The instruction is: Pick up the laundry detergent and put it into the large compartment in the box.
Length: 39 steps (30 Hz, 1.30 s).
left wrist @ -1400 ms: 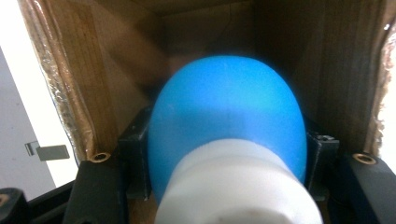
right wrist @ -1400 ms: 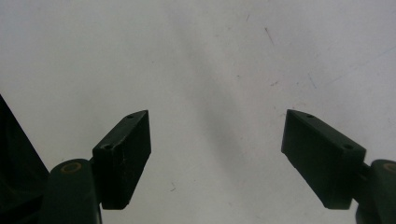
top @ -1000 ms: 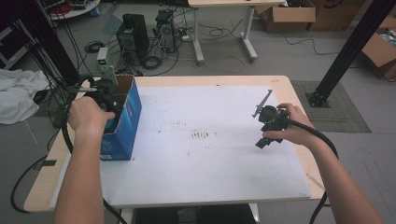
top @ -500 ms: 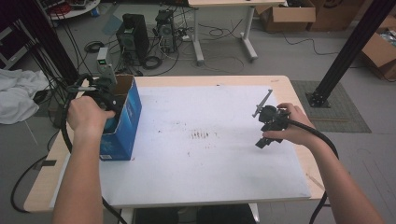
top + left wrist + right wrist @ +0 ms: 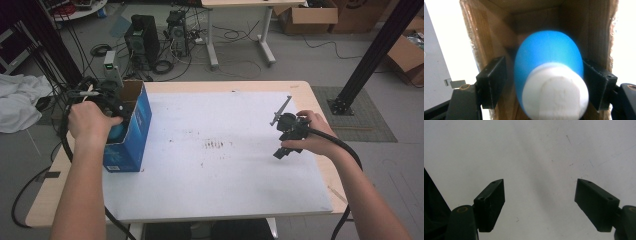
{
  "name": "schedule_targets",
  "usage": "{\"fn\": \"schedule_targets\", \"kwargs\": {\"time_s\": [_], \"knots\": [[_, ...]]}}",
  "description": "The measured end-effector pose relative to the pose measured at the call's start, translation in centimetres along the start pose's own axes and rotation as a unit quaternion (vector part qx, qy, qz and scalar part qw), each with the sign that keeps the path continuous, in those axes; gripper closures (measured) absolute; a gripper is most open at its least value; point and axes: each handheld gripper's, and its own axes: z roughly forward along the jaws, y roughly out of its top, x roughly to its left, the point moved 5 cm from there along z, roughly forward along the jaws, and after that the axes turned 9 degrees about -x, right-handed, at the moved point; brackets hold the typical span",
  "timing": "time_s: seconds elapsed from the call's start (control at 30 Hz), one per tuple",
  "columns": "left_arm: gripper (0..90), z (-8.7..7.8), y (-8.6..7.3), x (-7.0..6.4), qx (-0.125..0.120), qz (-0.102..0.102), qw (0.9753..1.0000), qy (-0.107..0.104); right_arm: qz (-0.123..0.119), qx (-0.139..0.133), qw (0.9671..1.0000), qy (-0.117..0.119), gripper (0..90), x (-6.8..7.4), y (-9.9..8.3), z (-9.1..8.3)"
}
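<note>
L gripper [image 5: 544, 82] still round blue bulb [image 5: 549, 67] in box [image 5: 131, 125], R gripper [image 5: 540, 202] wide, unmoved

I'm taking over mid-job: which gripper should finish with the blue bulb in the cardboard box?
Left. The left gripper has the blue rubber bulb with a white cap between its jaws inside the blue-sided cardboard box. The right gripper is open above the white table.

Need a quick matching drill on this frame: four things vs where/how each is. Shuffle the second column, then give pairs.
1. left tool
2. right tool
3. blue bulb
4. blue box

A. stands at the table's left edge, top open
B. open above bare white tabletop
C. between the jaws, white end toward the camera
D. reaches into the cardboard interior

Pairs: 1-D, 2-B, 3-C, 4-A
</note>
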Motion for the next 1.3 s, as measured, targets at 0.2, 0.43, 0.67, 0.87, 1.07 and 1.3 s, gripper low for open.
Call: {"fn": "schedule_targets", "kwargs": {"time_s": [0.2,0.43,0.67,0.87,1.07,1.3], "knots": [[24.4,-1.9,0.2,-0.2,-0.013,0.01,0.9998,-0.007,0.0,-0.002,1.0,0.0,24.1,0.1,0.2,-0.1],[22.3,-4.2,0.3,-0.9,-0.05,0.03,0.9978,-0.031,-0.002,-0.002,1.0,0.001,24.2,0.3,0.4,-0.3],[18.0,-6.1,0.3,-3.0,-0.072,0.074,0.9936,-0.047,-0.002,-0.004,1.0,-0.003,24.2,0.3,0.6,-0.8],[16.7,-6.6,0.4,-6.5,-0.09,0.131,0.9854,-0.061,0.003,0.0,1.0,-0.002,24.0,0.6,0.7,-1.2],[16.0,-6.1,0.4,-10.6,-0.088,0.187,0.9758,-0.071,0.002,0.002,1.0,-0.004,23.3,0.7,1.0,-1.3],[15.6,-4.8,0.2,-15.3,-0.092,0.249,0.9603,-0.085,0.001,0.004,1.0,-0.003,22.2,0.6,1.1,-1.3]]}}
